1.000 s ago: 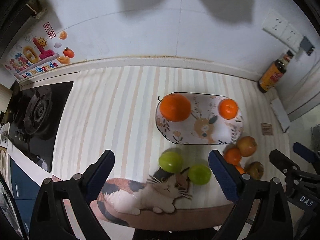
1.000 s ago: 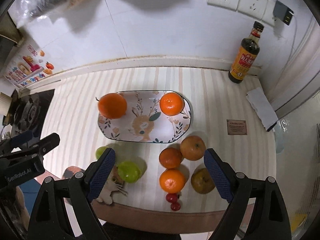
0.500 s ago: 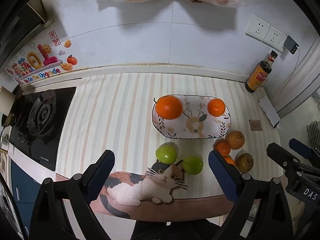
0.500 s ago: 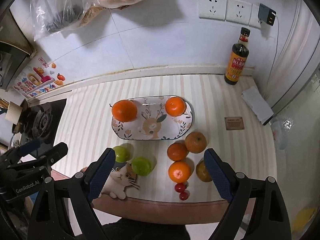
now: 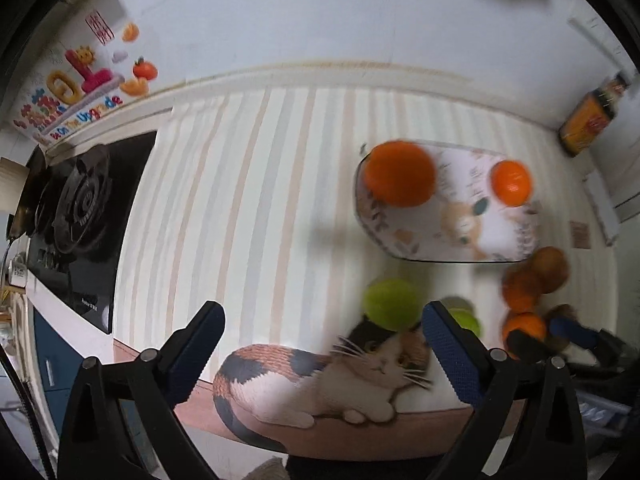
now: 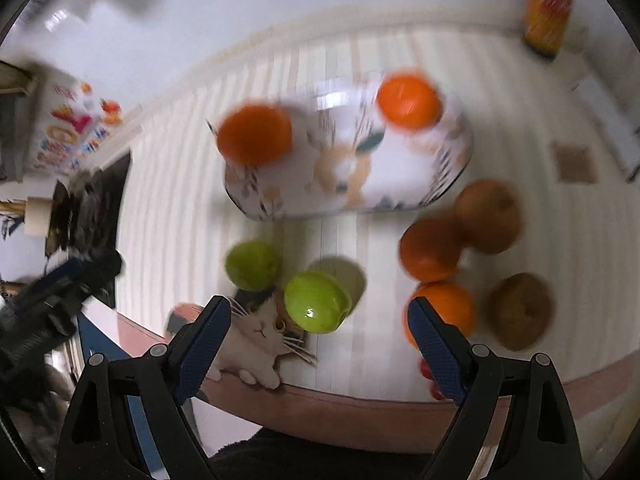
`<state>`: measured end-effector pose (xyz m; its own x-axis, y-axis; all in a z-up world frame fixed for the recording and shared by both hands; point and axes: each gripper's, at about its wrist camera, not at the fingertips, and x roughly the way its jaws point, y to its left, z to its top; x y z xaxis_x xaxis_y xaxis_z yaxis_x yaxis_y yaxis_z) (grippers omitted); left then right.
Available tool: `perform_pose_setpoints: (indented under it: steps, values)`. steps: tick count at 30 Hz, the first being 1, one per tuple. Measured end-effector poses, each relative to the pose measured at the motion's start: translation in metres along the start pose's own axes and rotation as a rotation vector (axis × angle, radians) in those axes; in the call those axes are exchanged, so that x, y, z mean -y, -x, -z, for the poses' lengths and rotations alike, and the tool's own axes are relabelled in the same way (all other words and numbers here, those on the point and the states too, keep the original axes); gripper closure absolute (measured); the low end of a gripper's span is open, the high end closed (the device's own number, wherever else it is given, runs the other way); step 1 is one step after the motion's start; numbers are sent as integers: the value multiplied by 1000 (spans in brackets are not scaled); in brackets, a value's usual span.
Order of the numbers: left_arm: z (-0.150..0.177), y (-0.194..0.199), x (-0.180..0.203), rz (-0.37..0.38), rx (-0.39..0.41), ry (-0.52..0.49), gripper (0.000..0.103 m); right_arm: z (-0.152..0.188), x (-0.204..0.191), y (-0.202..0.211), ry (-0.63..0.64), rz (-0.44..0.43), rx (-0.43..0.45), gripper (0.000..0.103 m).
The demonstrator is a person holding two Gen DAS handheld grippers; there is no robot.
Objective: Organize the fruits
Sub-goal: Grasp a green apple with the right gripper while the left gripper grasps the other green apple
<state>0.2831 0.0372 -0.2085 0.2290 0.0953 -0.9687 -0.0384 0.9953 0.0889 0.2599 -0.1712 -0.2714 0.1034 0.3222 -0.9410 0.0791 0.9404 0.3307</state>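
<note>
An oval patterned plate (image 5: 460,240) (image 6: 400,184) holds a large orange (image 5: 400,174) (image 6: 255,135) and a smaller one (image 5: 511,182) (image 6: 409,102). In front of it lie two green apples (image 6: 252,266) (image 6: 318,302), two oranges (image 6: 430,250) (image 6: 444,312) and two brown fruits (image 6: 488,216) (image 6: 522,312). My left gripper (image 5: 322,316) hangs over the counter's front left, its jaws opening with nothing between them. My right gripper (image 6: 320,312) is open above the nearer apple, pads clear of it.
A black gas stove (image 5: 76,208) is at the left end of the striped counter. A sauce bottle (image 6: 550,12) stands by the back wall at right, with a small card (image 6: 574,162) near it. A cat picture (image 5: 320,380) marks the mat's front edge. Small red fruits (image 6: 426,368) lie beside the right finger.
Both grippers rose, then dropped toward the counter; the fruit now looms larger and blurred. The left view has swung left. The left jaws stand slightly wider.
</note>
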Motion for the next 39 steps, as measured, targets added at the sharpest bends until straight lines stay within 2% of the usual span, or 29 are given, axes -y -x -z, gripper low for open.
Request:
perform_pose_setpoints:
  steps: [6, 8, 9, 10, 12, 15, 23, 28, 29, 30, 32, 39]
  values:
    - [0, -50, 1, -30, -104, 4, 2, 1, 7, -76, -47, -24, -142, 16]
    - [3, -63, 4, -29, -133, -1, 2, 0, 5, -89, -53, -35, -163, 23]
    - [3, -66, 6, -31, -142, -3, 2, 0, 5, -99, -54, -44, -178, 33]
    - [3, -70, 7, -26, -155, -4, 2, 1, 4, -103, -52, -39, -184, 38]
    - [4, -77, 9, -15, -176, 1, 2, 4, 5, -109, -56, -51, -177, 39]
    - [2, -84, 16, 2, -192, -8, 2, 9, 6, -107, -32, -5, -177, 39]
    - [6, -113, 56, 30, -257, -128, 2, 30, 23, -98, -13, 60, -187, 39]
    - [10, -129, 76, 36, -269, -189, 3, 35, 28, -100, -32, 53, -186, 39]
    - [10, -130, 78, 42, -258, -199, 11, 35, 27, -100, -34, 53, -184, 39]
    - [11, -131, 81, 45, -250, -204, 30, 35, 27, -101, -36, 55, -183, 38]
    - [13, -133, 82, 71, -258, -196, 42, 38, 27, -99, -39, 54, -183, 38]
    - [41, -125, 63, 47, -247, -169, 43, 35, 35, -91, -42, 49, -183, 38]
